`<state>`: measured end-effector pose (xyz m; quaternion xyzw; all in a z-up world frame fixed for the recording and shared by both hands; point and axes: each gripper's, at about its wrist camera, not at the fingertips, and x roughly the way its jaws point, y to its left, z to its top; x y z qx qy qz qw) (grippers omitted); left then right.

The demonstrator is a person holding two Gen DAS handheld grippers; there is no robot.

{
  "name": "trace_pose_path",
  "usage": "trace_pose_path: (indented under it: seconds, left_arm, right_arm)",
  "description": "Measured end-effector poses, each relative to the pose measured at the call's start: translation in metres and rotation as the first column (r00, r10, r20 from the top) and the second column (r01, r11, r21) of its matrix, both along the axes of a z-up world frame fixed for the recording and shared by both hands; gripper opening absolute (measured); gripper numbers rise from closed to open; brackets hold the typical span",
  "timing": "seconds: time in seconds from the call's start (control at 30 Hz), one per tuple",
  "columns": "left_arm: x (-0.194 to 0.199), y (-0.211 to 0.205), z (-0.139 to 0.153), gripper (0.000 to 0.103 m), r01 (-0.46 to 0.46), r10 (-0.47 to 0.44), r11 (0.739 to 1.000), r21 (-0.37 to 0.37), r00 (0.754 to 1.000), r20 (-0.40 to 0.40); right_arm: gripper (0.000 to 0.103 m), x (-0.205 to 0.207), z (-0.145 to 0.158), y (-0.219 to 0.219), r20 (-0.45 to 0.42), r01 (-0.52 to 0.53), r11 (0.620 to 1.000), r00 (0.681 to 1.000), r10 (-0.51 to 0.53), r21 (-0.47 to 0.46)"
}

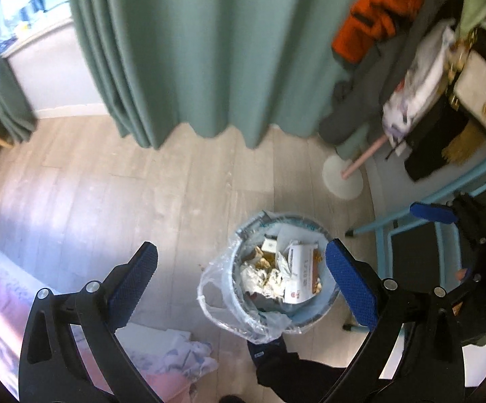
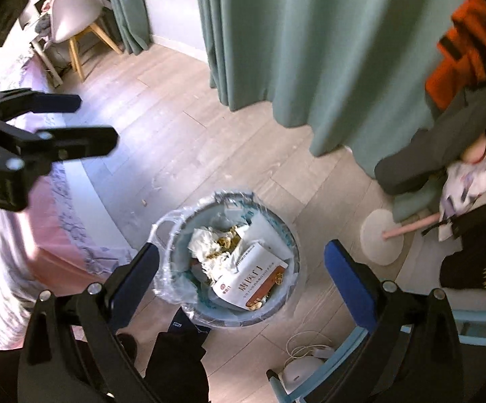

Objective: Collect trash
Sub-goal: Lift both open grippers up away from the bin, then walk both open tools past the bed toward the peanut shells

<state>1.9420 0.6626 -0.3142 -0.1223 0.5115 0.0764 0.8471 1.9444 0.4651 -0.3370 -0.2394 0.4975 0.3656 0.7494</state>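
A round pale-blue trash bin (image 1: 305, 222) (image 2: 278, 314) stands on the wooden floor, lined with a clear plastic bag (image 1: 214, 290) (image 2: 162, 235). It holds crumpled tissues (image 1: 254, 275) (image 2: 204, 243), food scraps and a white printed carton (image 1: 301, 273) (image 2: 253, 277). My left gripper (image 1: 242, 247) (image 2: 98, 121) hangs open well above the bin with nothing between its blue pads. My right gripper (image 2: 243, 250) is also open and empty above the bin; one of its blue fingers (image 1: 434, 212) shows in the left wrist view.
Green curtains (image 1: 209, 50) (image 2: 326, 50) hang behind the bin. A pink patterned rug (image 2: 51, 235) lies to the left, a light-blue chair frame (image 1: 421, 201) to the right. A coat stand's white base (image 2: 382, 236) is nearby. The person's dark foot (image 1: 269, 352) touches the bin's near side.
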Motion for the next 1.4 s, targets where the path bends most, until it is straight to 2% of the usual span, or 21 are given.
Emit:
trace_pose_path:
  seconds: [0.17,0.33,0.53,0.63,0.7,0.73,0.87,0.93,0.97,1.03,1.07,1.1,1.13,1.17,1.23,1.27,1.3,1.33,1.37,1.4]
  left_arm:
    - [-0.034,0.009,0.054,0.097,-0.064,0.065,0.998,-0.012,0.995,0.080]
    - [-0.075,0.022,0.082,0.097,-0.154,0.152,0.988,0.010,0.982,0.109]
    - [-0.164,0.044,0.122,0.097,-0.331,0.322,0.943,0.029,0.931,0.171]
    - [-0.220,0.052,0.147,0.097,-0.431,0.419,0.902,0.024,0.887,0.194]
    - [-0.261,0.056,0.167,0.097,-0.510,0.494,0.860,0.014,0.839,0.228]
    - [-0.286,0.057,0.181,0.097,-0.556,0.532,0.831,0.023,0.807,0.256]
    - [-0.357,0.051,0.221,0.097,-0.667,0.609,0.741,0.074,0.715,0.343]
    - [-0.384,0.048,0.230,0.097,-0.696,0.631,0.707,0.125,0.700,0.333]
    - [-0.402,0.046,0.231,0.097,-0.714,0.655,0.680,0.169,0.694,0.299]
    - [-0.428,0.042,0.233,0.097,-0.746,0.693,0.639,0.189,0.664,0.282]
    - [-0.448,0.038,0.236,0.097,-0.777,0.724,0.603,0.182,0.628,0.285]
    - [-0.467,0.034,0.239,0.097,-0.804,0.751,0.568,0.176,0.594,0.288]
    - [-0.488,0.029,0.242,0.097,-0.838,0.786,0.516,0.178,0.546,0.291]
    - [-0.503,0.025,0.244,0.097,-0.857,0.805,0.483,0.180,0.515,0.294]
    - [-0.536,0.014,0.247,0.097,-0.902,0.851,0.394,0.179,0.431,0.300]
    - [-0.559,0.005,0.249,0.097,-0.930,0.877,0.328,0.167,0.365,0.311]
    - [-0.572,0.004,0.250,0.097,-0.943,0.890,0.294,0.154,0.329,0.316]
    - [-0.586,-0.003,0.252,0.097,-0.956,0.902,0.256,0.140,0.289,0.321]
    - [-0.605,-0.012,0.255,0.097,-0.972,0.916,0.201,0.124,0.231,0.328]
    - [-0.616,-0.019,0.257,0.097,-0.979,0.922,0.167,0.116,0.197,0.333]
  right_arm:
    - [0.096,-0.023,0.041,0.022,0.034,-0.061,0.997,0.998,0.059,0.053]
    - [0.096,-0.057,0.073,0.053,0.077,-0.198,0.976,0.979,0.191,0.094]
    - [0.096,-0.114,0.107,0.090,0.125,-0.355,0.924,0.933,0.339,0.141]
    - [0.096,-0.149,0.123,0.106,0.143,-0.425,0.892,0.903,0.406,0.152]
    - [0.096,-0.176,0.140,0.116,0.162,-0.475,0.863,0.878,0.451,0.171]
    - [0.096,-0.193,0.149,0.122,0.170,-0.500,0.846,0.864,0.474,0.184]
    - [0.096,-0.247,0.177,0.143,0.186,-0.584,0.776,0.811,0.554,0.236]
    - [0.096,-0.279,0.189,0.155,0.193,-0.636,0.727,0.771,0.606,0.260]
    - [0.096,-0.296,0.192,0.161,0.190,-0.662,0.699,0.749,0.635,0.272]
    - [0.096,-0.334,0.200,0.169,0.192,-0.716,0.637,0.694,0.694,0.288]
    - [0.096,-0.358,0.205,0.175,0.197,-0.749,0.593,0.655,0.729,0.295]
    - [0.096,-0.371,0.208,0.176,0.197,-0.766,0.567,0.633,0.749,0.303]
    - [0.096,-0.386,0.213,0.179,0.196,-0.782,0.540,0.609,0.769,0.311]
    - [0.096,-0.401,0.216,0.181,0.197,-0.801,0.507,0.579,0.791,0.319]
    - [0.096,-0.428,0.222,0.178,0.200,-0.839,0.435,0.511,0.836,0.327]
    - [0.096,-0.447,0.225,0.179,0.203,-0.862,0.384,0.463,0.863,0.332]
    - [0.096,-0.457,0.228,0.179,0.206,-0.874,0.354,0.434,0.877,0.332]
    - [0.096,-0.472,0.230,0.179,0.208,-0.891,0.311,0.390,0.897,0.331]
    - [0.096,-0.480,0.232,0.178,0.209,-0.900,0.281,0.361,0.909,0.332]
    - [0.096,-0.496,0.235,0.178,0.213,-0.916,0.226,0.306,0.928,0.332]
